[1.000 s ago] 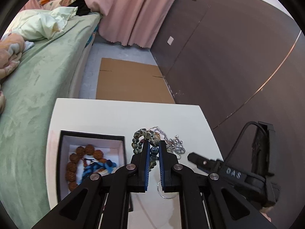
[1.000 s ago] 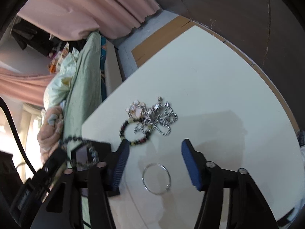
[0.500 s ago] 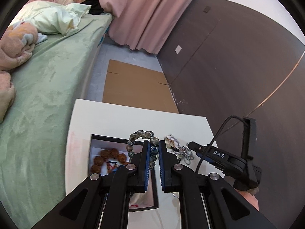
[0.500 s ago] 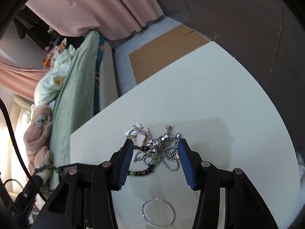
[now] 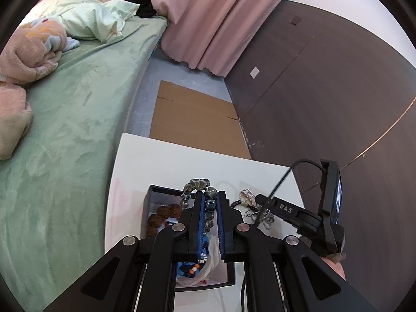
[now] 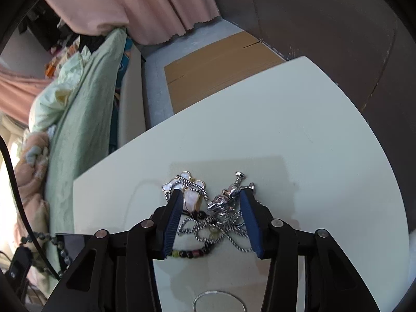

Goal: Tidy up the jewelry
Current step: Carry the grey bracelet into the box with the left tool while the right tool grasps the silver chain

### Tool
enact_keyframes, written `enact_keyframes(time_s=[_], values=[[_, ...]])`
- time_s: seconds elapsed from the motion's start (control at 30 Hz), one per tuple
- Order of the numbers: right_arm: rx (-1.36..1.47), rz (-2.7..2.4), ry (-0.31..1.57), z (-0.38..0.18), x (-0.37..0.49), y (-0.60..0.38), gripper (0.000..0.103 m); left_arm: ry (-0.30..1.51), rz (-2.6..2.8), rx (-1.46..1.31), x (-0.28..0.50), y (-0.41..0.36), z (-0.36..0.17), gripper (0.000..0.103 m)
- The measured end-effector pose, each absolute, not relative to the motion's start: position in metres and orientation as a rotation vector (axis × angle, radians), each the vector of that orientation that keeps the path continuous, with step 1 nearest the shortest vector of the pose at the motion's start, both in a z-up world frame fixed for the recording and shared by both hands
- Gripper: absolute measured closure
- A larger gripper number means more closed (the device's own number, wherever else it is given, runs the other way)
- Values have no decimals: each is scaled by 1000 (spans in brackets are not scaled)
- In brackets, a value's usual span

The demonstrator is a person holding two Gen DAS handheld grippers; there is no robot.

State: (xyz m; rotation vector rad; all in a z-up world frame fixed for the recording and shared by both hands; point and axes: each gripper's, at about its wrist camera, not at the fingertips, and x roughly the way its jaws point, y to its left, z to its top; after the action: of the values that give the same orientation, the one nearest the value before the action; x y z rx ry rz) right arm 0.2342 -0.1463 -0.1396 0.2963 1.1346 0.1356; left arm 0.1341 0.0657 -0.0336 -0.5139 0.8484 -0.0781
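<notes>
My left gripper (image 5: 210,200) is shut on a grey-green bead bracelet (image 5: 199,184) and holds it above a black jewelry box (image 5: 153,192) with a white lining. Brown beads (image 5: 162,214) and a blue piece (image 5: 191,269) lie in the box. My right gripper (image 6: 210,200) is open, its jaws on either side of a tangle of silver chains (image 6: 223,221) with a shell pendant (image 6: 191,195) on the white table (image 6: 286,135). A dark bead bracelet (image 6: 192,253) and a silver ring (image 6: 219,301) lie nearer me. The right gripper also shows in the left wrist view (image 5: 262,199).
A green bed (image 5: 65,130) runs along the table's left side. Flat cardboard (image 5: 192,119) lies on the floor beyond the table. A dark wall panel (image 5: 325,91) stands to the right, pink curtains (image 5: 202,18) at the back.
My left gripper has carried the bead bracelet left, from beside the box to over it. My right gripper has moved forward and down around the chain tangle, jaws narrowing.
</notes>
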Motion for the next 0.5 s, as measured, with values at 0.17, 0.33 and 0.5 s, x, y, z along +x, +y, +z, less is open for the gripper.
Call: enact_keyframes(time_s=[0.17,0.33,0.5], values=[[152,92,1132,-138,231,-132,78,860,-59,-509,135,69,-37,94],[266,131,1141,-136,229,-151,80,866,-57,-519,138,71,-40,94],[387,180,1105,-125,218,-169,80,877,-63,-520,138,72,-42,94]])
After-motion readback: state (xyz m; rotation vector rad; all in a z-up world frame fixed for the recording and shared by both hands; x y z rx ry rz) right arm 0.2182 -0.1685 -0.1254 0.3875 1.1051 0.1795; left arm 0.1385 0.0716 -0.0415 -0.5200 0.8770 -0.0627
